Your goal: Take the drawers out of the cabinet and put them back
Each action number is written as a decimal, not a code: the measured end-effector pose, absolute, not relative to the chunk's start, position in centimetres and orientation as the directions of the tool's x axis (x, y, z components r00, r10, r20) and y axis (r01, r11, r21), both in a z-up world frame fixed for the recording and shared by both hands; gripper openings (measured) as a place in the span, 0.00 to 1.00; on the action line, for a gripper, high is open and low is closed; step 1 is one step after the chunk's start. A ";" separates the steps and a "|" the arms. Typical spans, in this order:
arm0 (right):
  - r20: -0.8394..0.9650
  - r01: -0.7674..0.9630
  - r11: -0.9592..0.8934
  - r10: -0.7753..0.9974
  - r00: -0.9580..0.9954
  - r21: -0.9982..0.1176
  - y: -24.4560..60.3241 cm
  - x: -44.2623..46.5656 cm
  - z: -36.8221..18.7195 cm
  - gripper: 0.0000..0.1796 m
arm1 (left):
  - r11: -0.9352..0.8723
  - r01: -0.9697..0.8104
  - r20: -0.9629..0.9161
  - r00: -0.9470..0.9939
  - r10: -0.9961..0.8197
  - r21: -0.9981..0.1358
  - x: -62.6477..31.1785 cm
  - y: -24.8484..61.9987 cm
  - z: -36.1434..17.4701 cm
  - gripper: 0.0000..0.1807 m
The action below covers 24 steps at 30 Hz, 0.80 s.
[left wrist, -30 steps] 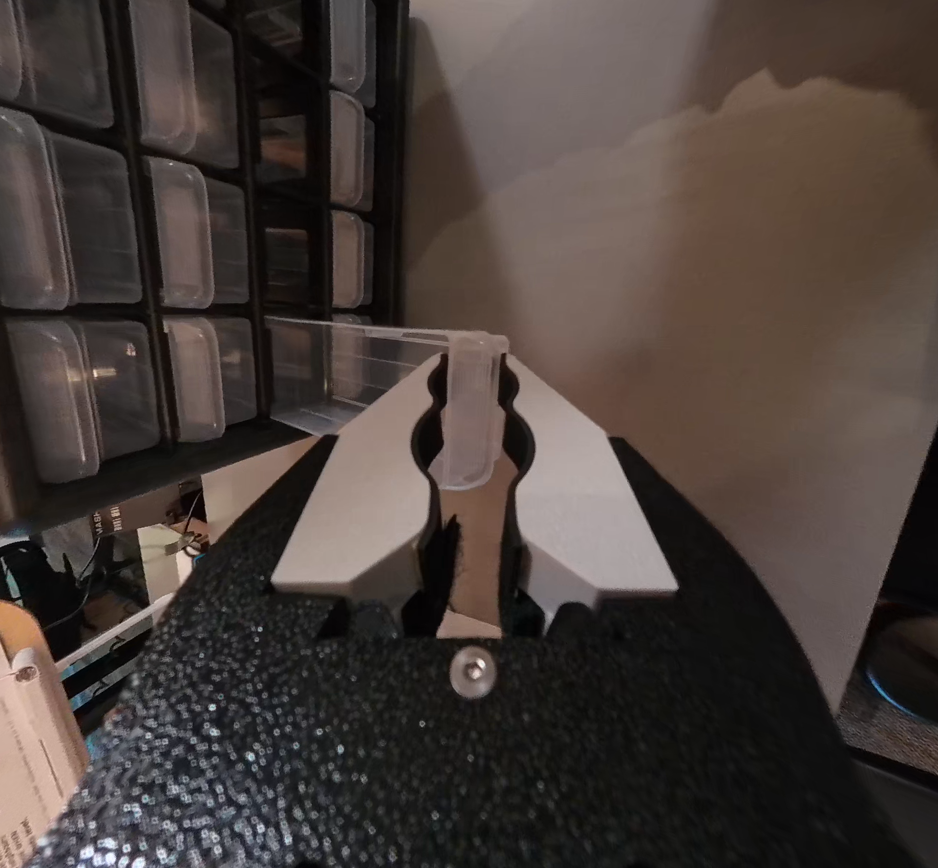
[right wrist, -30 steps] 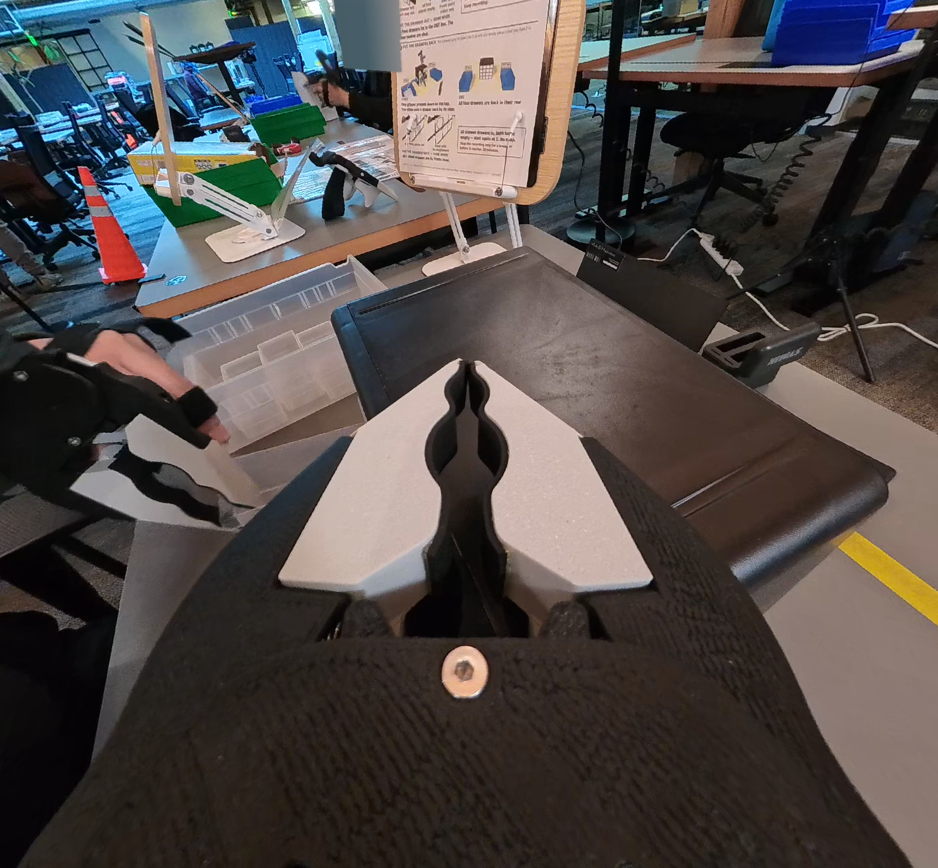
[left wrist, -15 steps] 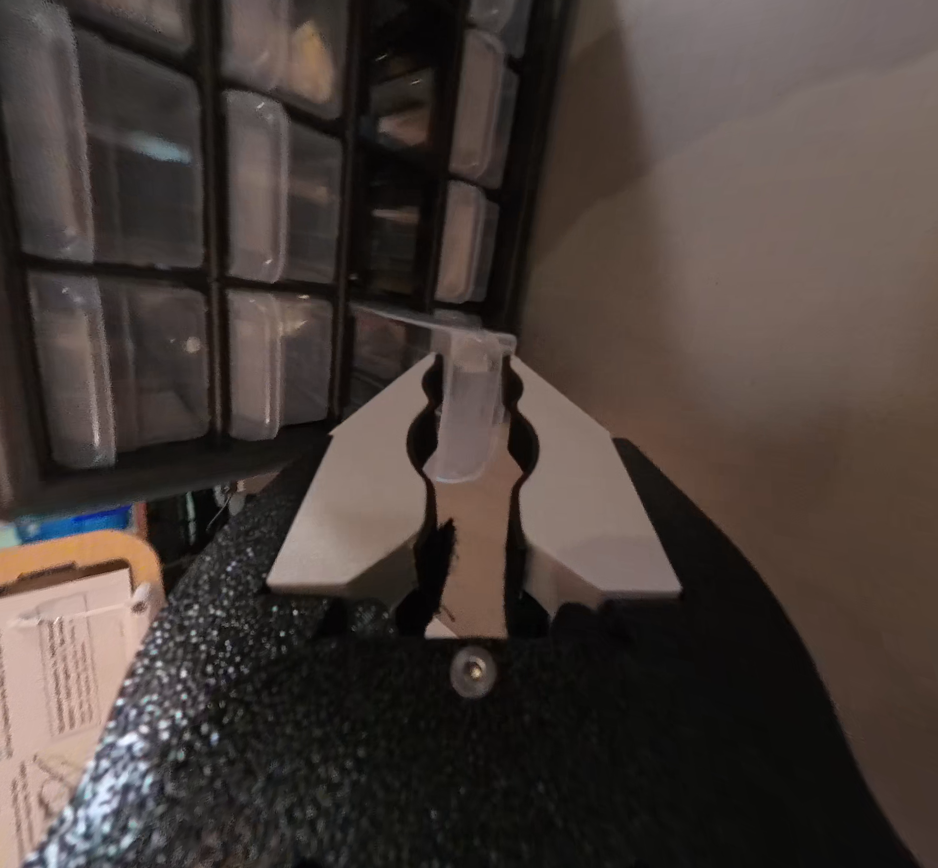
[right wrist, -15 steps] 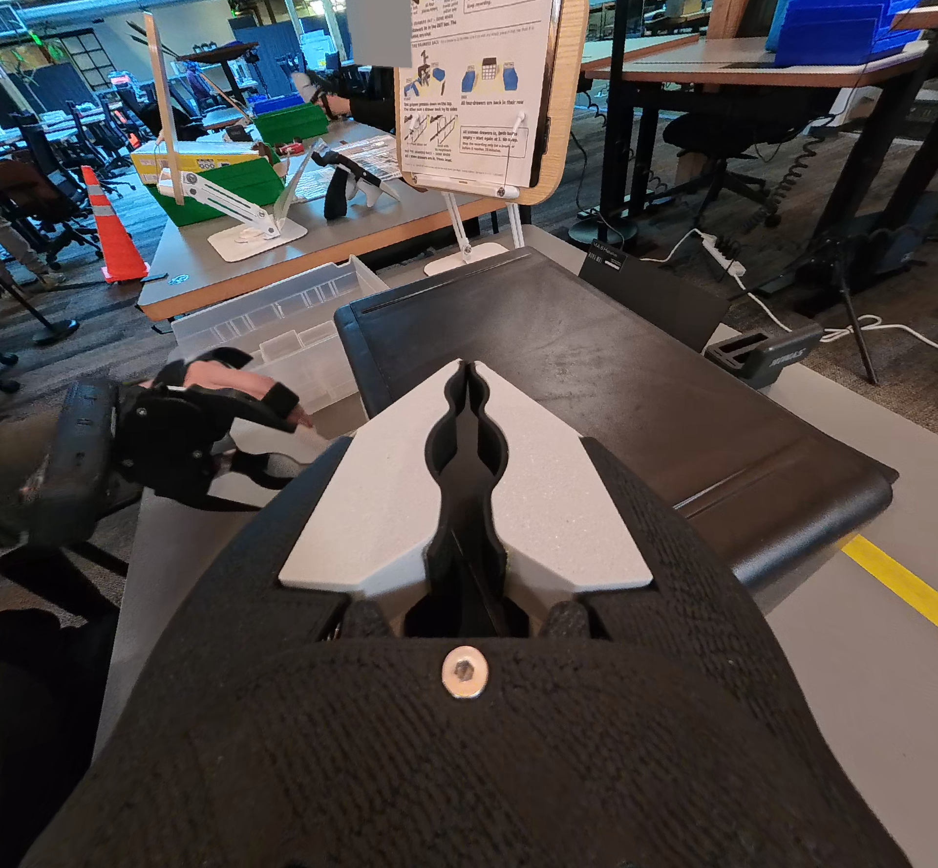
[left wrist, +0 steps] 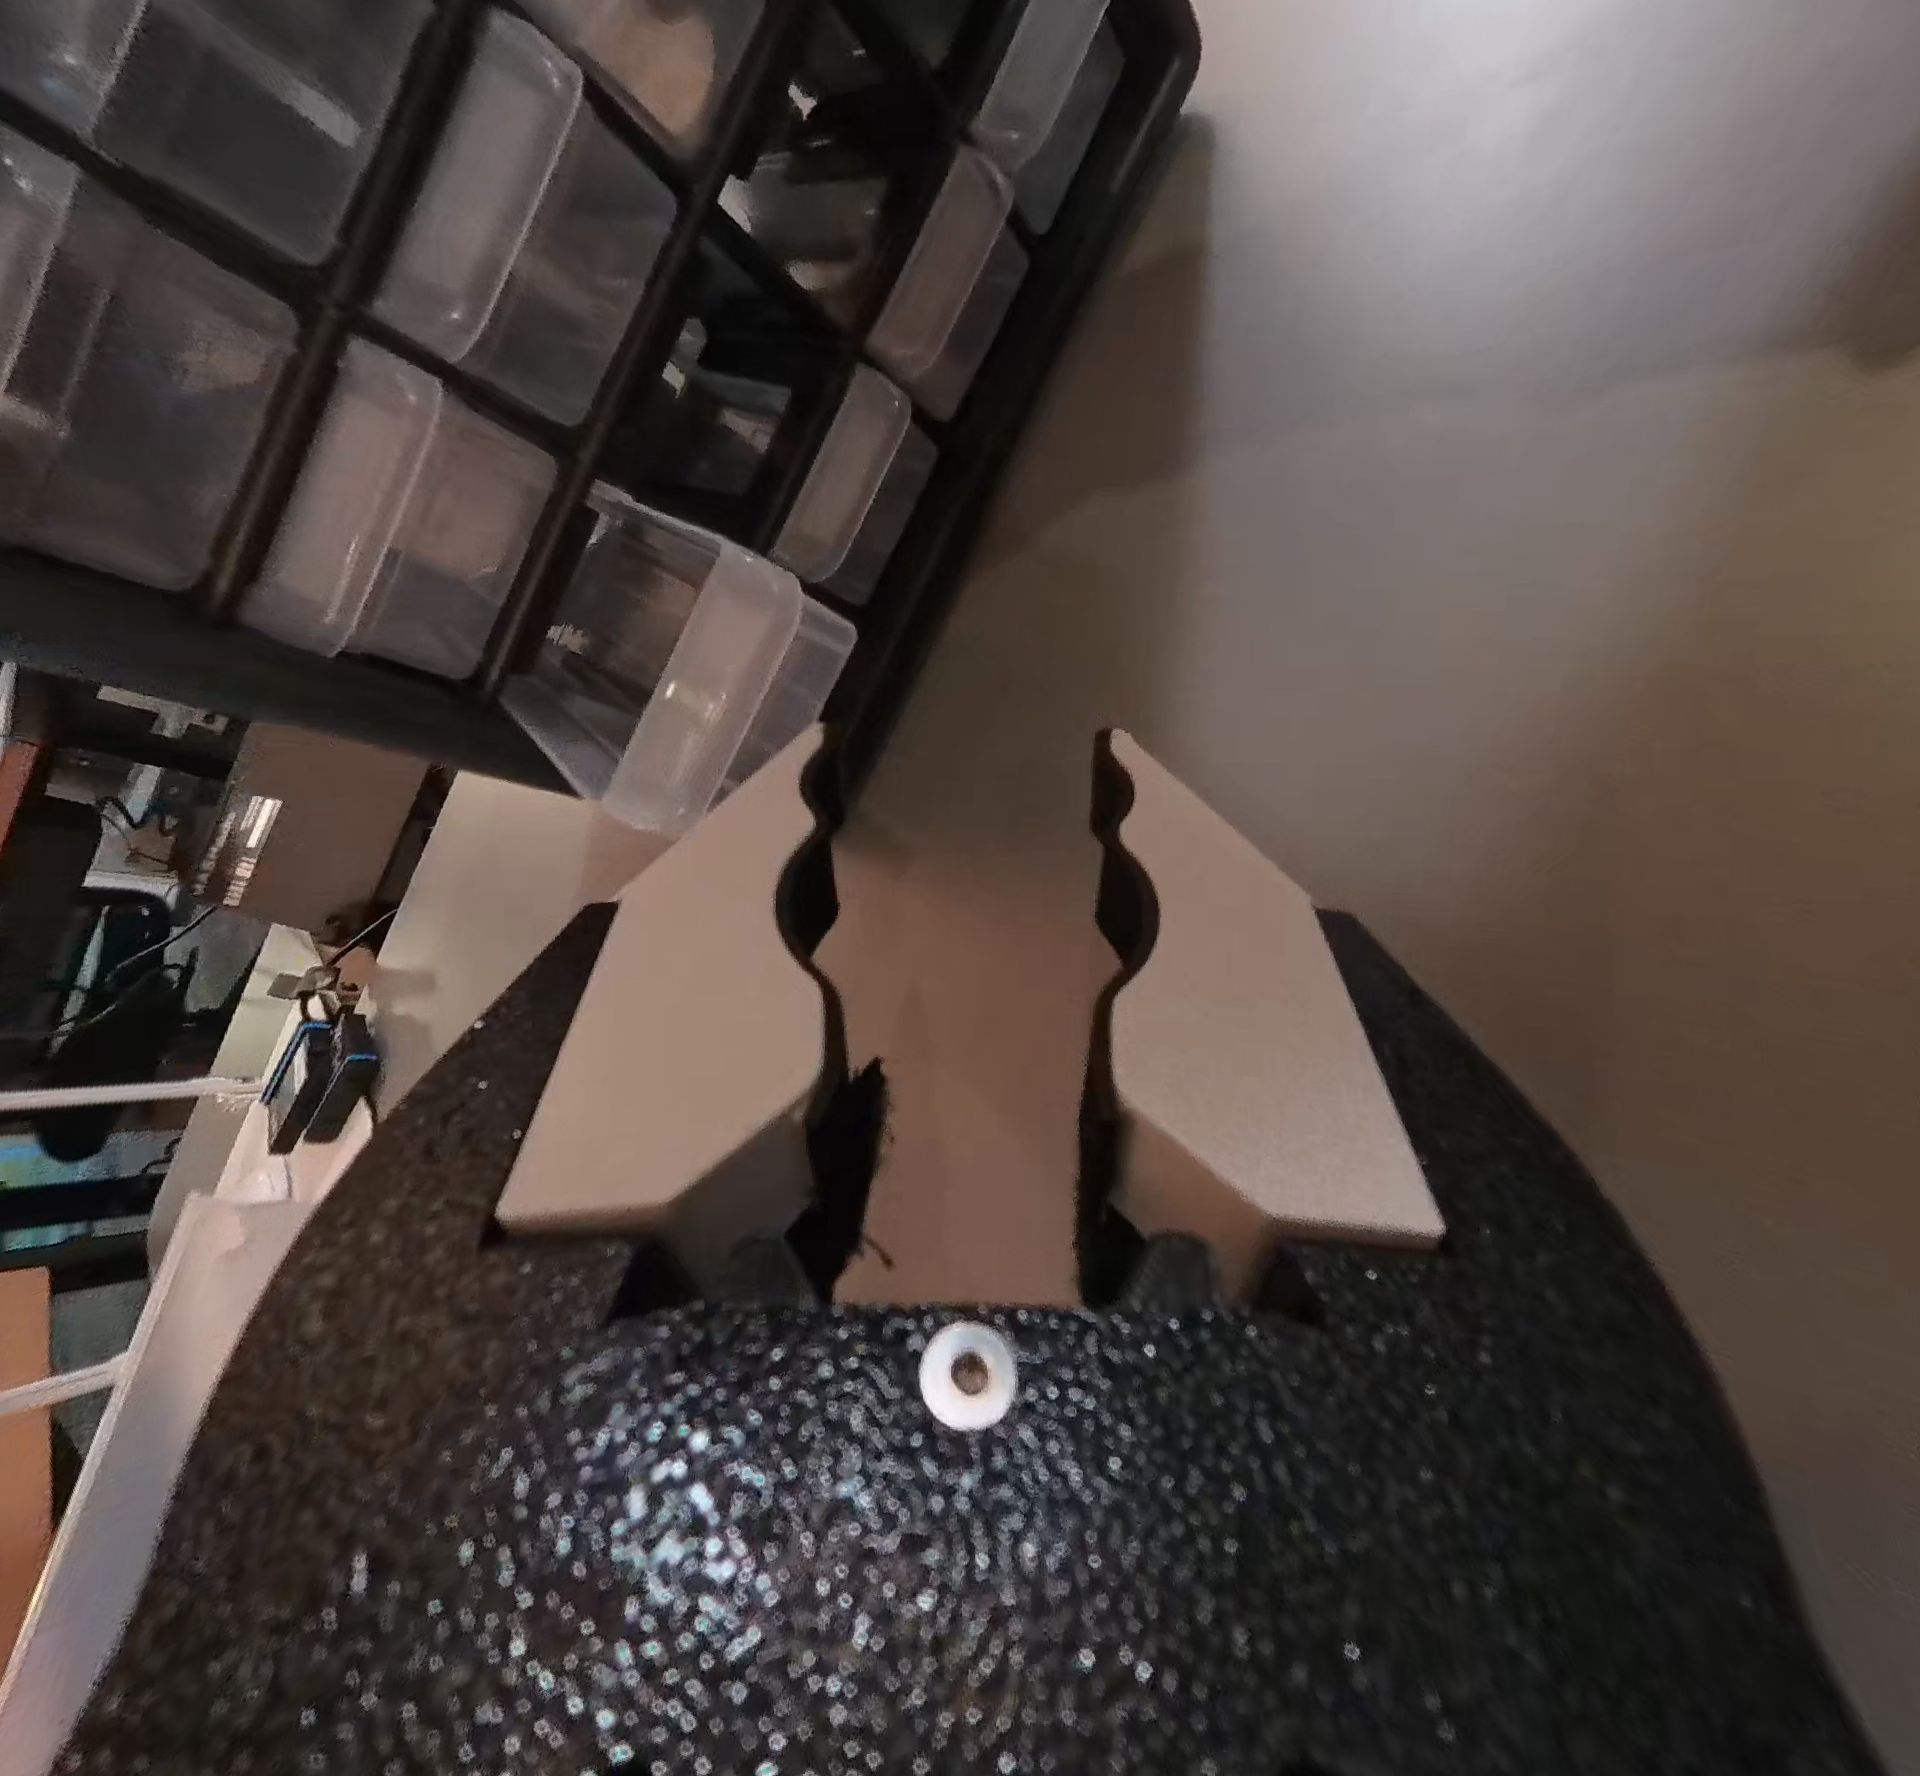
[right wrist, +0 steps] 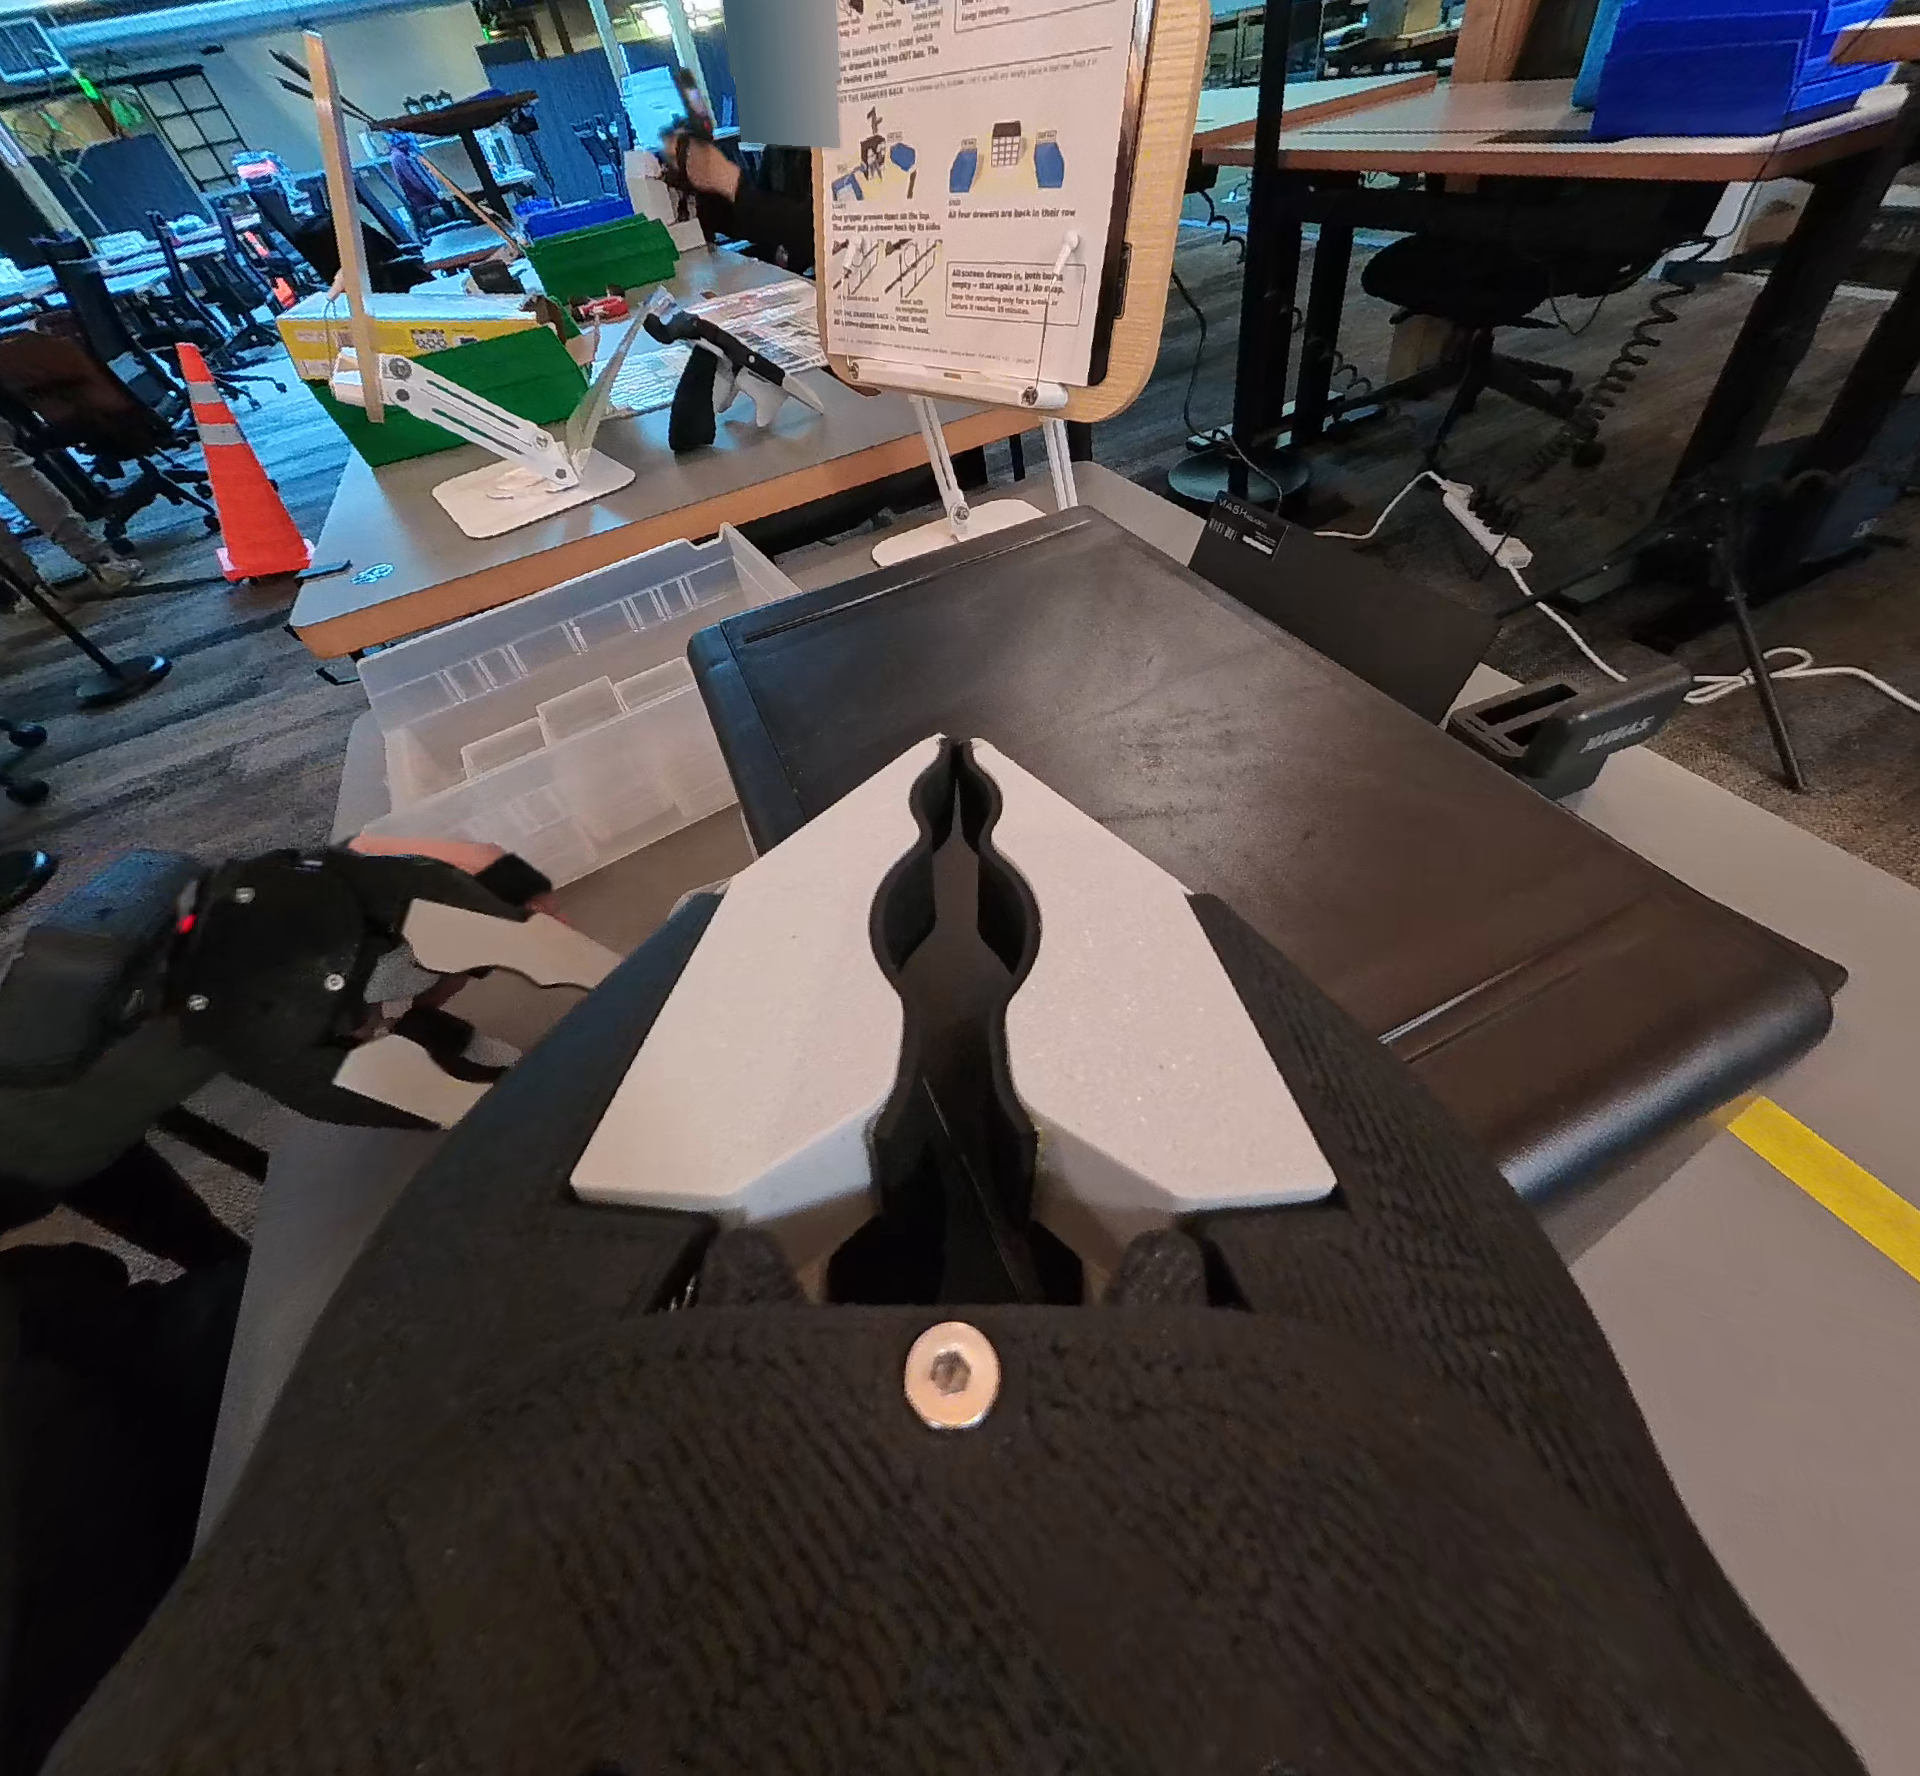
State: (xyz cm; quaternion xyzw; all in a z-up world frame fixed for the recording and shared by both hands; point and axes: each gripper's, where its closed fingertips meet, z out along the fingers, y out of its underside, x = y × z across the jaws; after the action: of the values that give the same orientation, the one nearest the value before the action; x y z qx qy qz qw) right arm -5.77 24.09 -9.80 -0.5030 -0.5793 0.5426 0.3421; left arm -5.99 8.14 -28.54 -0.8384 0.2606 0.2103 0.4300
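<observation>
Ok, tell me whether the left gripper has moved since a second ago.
Yes. The left gripper has let go of the clear drawer and backed off to its right, open, while the drawer now sits mostly inside the black cabinet.

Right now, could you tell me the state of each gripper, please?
Left gripper: open, holding nothing, beside the protruding clear drawer.
Right gripper: closed, empty, over the black cabinet top.
</observation>
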 end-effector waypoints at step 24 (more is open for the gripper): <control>-0.151 0.215 -0.095 0.953 -0.261 -0.972 24.3 -5.8 -9.9 0.00 | -0.572 -0.464 -0.461 0.872 -0.163 -0.677 -8.5 11.4 -28.7 0.50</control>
State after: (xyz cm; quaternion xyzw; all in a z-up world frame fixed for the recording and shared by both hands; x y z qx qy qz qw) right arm -5.78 24.25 -9.90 -0.5036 -0.5799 0.5423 0.3406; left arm -8.47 11.44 -28.68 -0.8687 0.1804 0.1767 0.4261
